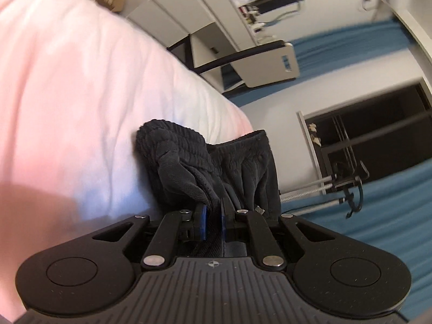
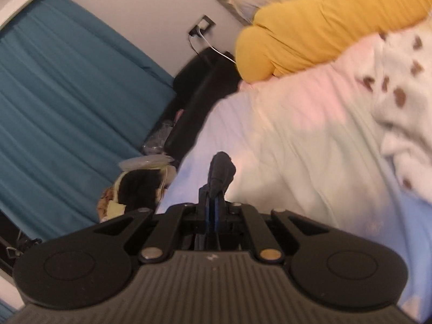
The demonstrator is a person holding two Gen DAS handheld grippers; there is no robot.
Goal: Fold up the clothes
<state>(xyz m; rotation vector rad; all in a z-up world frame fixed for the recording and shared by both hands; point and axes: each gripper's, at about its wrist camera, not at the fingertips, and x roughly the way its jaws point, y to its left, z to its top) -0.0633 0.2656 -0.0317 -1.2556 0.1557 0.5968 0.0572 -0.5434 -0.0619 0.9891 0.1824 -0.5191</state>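
Observation:
A black garment (image 1: 205,167) with a gathered elastic waistband hangs bunched over the pale pink bed cover (image 1: 81,86). My left gripper (image 1: 212,217) is shut on the garment's waistband, with cloth pinched between the blue pads. In the right wrist view, my right gripper (image 2: 212,205) is shut on a small bunch of the same black cloth (image 2: 221,172), held above the bed cover (image 2: 297,140). The rest of the garment is hidden from that view.
White desk and shelves (image 1: 216,27) and a dark cabinet (image 1: 378,135) stand beyond the bed, by blue curtains (image 2: 67,94). A yellow pillow (image 2: 310,32) and a white blanket with brown spots (image 2: 399,86) lie on the bed. A black nightstand (image 2: 199,86) is beside it.

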